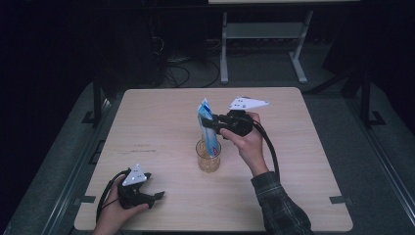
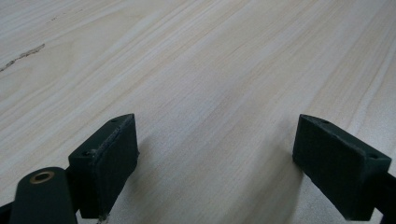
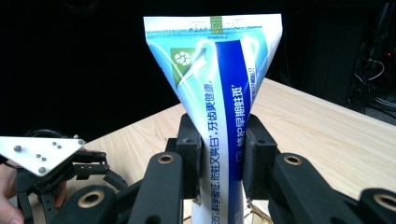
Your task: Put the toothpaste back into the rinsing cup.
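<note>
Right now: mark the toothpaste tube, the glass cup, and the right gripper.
toothpaste tube [image 3: 219, 74], right gripper view, on its flat crimped end.
glass cup [image 1: 208, 161], high view, on its front wall.
right gripper [image 3: 219, 163], right gripper view, midway between its fingers.

A pale wooden bench [image 1: 161, 132] with rounded corners stands on a grey floor [image 1: 377, 161]. Its grain runs in long streaks, and a thin dark mark [image 2: 21, 57] lies on the surface. Beyond the bench's far edge stands a white frame [image 1: 264, 44] with two legs and a crossbar. Dark cables [image 1: 181, 73] lie coiled on the floor to the left of that frame. Dark upright posts [image 1: 97, 98] rise at both sides of the bench. The room behind is almost black; light falls mainly on the benchtop.
</note>
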A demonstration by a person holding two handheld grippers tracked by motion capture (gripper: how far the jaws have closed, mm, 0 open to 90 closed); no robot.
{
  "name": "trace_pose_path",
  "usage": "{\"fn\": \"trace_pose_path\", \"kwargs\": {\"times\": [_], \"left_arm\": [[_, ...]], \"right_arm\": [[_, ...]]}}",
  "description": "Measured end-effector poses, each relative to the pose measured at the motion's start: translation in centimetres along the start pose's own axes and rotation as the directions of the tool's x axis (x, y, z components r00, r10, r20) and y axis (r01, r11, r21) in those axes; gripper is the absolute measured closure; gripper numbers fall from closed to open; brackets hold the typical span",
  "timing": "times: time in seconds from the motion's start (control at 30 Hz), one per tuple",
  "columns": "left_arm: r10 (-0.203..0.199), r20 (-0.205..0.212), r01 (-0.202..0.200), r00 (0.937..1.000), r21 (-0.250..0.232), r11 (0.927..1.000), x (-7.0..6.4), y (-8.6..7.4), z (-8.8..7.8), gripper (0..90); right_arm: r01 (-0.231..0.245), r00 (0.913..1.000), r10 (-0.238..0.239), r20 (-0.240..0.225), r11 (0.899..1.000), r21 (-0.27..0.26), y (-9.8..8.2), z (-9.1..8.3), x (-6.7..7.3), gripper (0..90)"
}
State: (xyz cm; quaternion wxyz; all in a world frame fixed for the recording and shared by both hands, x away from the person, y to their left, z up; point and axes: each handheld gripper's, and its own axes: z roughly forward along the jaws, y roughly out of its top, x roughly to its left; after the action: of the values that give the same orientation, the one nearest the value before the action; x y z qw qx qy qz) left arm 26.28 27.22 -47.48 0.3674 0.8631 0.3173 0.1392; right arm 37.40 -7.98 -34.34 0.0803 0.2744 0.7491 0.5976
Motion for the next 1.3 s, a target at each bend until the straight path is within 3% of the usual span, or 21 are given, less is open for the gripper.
{"fn": "trace_pose_path", "kwargs": {"times": [1.0,1.3], "left_arm": [[0.003,0.001,-0.003,1.0,0.003,1.0,0.0,0.0,0.0,13.4],[0.002,0.001,-0.002,1.0,0.002,1.0,0.0,0.0,0.0,13.4]], "right_arm": [[-0.018,0.9998,0.017,0.005,0.995,0.101,-3.7,1.5,-0.3,71.5],[-0.022,0.9997,0.022,0.004,0.995,0.095,-3.8,1.6,-0.4,71.0]]}}
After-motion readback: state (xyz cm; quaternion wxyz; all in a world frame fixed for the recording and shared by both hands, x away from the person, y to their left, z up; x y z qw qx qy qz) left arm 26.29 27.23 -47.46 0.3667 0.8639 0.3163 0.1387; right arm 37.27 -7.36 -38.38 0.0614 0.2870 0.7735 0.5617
